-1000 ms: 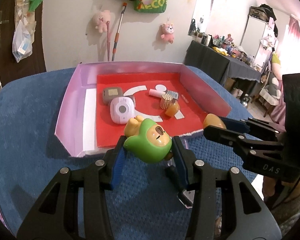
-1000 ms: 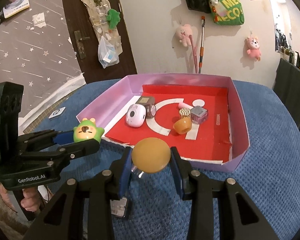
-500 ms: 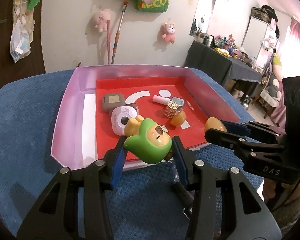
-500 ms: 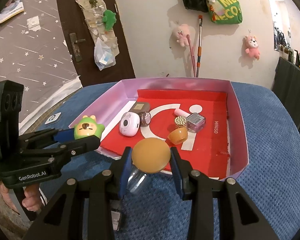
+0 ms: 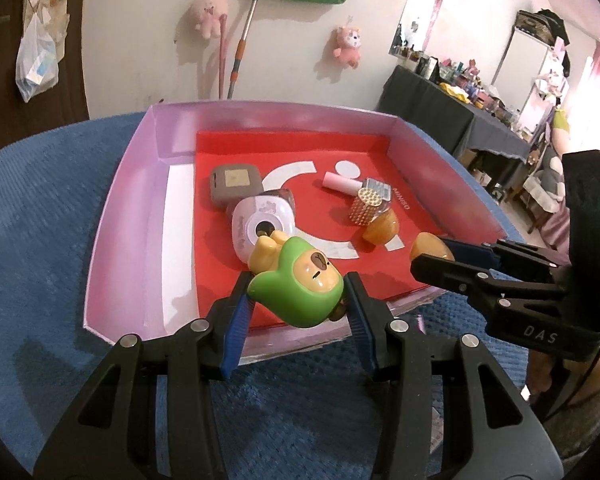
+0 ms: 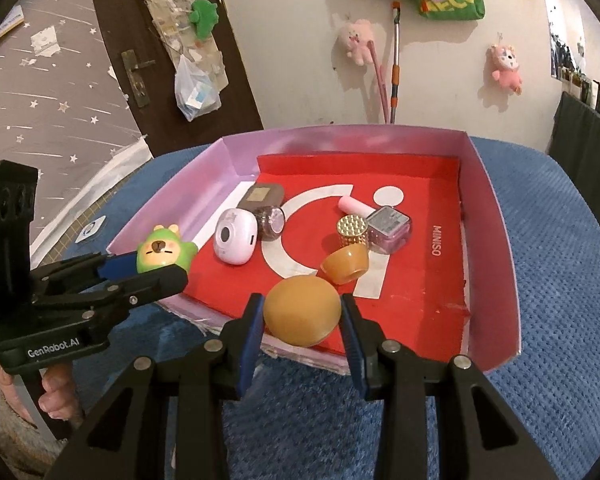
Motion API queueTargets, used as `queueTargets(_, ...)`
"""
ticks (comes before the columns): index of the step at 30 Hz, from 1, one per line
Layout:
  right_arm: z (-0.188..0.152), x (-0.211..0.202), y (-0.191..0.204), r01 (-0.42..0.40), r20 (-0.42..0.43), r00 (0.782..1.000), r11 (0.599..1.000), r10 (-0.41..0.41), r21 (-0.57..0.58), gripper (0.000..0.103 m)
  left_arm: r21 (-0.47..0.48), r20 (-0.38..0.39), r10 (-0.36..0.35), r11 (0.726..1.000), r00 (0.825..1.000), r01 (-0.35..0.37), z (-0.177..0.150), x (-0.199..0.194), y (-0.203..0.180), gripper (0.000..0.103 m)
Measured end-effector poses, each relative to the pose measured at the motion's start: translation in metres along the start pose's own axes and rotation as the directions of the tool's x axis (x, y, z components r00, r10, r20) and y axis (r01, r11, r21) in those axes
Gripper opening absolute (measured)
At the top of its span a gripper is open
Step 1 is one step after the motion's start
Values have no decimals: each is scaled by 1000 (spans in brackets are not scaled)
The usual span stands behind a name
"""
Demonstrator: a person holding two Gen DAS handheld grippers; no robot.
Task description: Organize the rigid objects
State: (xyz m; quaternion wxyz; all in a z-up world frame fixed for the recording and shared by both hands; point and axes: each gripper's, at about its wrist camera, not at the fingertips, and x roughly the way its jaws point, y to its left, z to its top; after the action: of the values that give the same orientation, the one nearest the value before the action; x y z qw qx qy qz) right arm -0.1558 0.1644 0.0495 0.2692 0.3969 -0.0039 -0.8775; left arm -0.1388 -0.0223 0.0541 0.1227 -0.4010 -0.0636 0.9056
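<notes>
Green bear toy [image 5: 296, 280] clenched in left tongs [image 5: 296, 300], amber dome cap [image 6: 302, 310] in right tongs [image 6: 302, 320], both over near rim of pink tray [image 6: 496, 240], frame centre. Approx. 6 items already inside; these 2 unreleased.

"MINISO" on red tray liner [image 6: 435, 241], "GenRobot.AI" on left tool [image 6: 156, 270], "DAS" on right tool [image 5: 432, 254]

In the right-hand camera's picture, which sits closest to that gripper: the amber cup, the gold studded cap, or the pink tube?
From the right gripper:
1. Amber cup, just beyond the fingertips, slightly right.
2. Gold studded cap, directly behind the cup.
3. Pink tube, farthest, toward the tray's back.
</notes>
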Motion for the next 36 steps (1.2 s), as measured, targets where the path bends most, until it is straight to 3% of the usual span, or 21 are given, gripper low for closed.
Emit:
queueTargets(14, 7, 28, -5, 26, -50, 998, 1000, -26, 3, 40, -47, -75, -19, 999, 997, 15, 3, 35, 12, 43)
queueTargets(36, 15, 47, -15, 73, -40, 997, 997, -73, 13, 40, -67, -75, -13, 998, 997, 8, 17, 57, 19, 43)
